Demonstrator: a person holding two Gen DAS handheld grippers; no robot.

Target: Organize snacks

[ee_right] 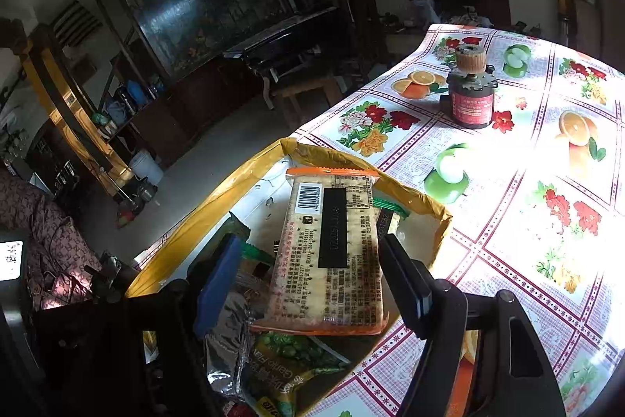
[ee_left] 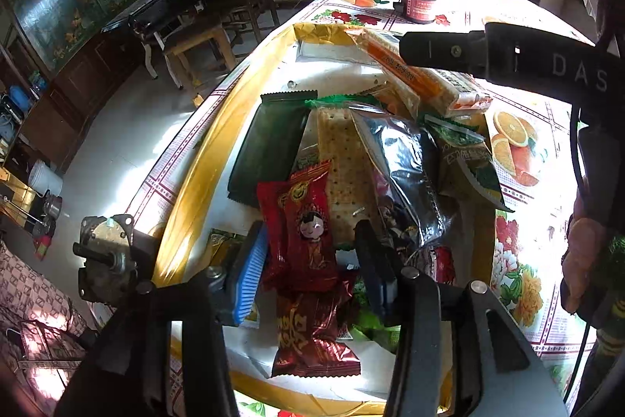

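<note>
Desk (ee_right: 508, 182), flowered and fruit-printed cloth, sunlit. On its near left part sits a shallow box (ee_left: 187, 182) with yellow taped walls; the snacks are piled inside it.

Contents, large to small: cracker pack (ee_right: 332, 253) with orange ends, lying on top at the far right of the pile; clear-wrapped cracker sheet (ee_left: 343, 159); dark green packet (ee_left: 269, 143); silver-black bag (ee_left: 402, 163); green pea bag (ee_right: 289, 358); red packet (ee_left: 300, 221) with a cartoon face; darker red packet (ee_left: 312, 335) nearest.

Far on the desk, well apart from the box: a small red-labelled jar (ee_right: 470, 96).

Left tool (ee_left: 312, 253): spread, fingers either side of the red packet, not pinching. Right tool (ee_right: 312, 280): spread, straddling the cracker pack; contact cannot be told.

Handling, judged: packets light, film slippery and crinkly. Crackers stiff but brittle; take across the short width near the middle, gentle squeeze. Red packet soft; grip mid-body.
</note>
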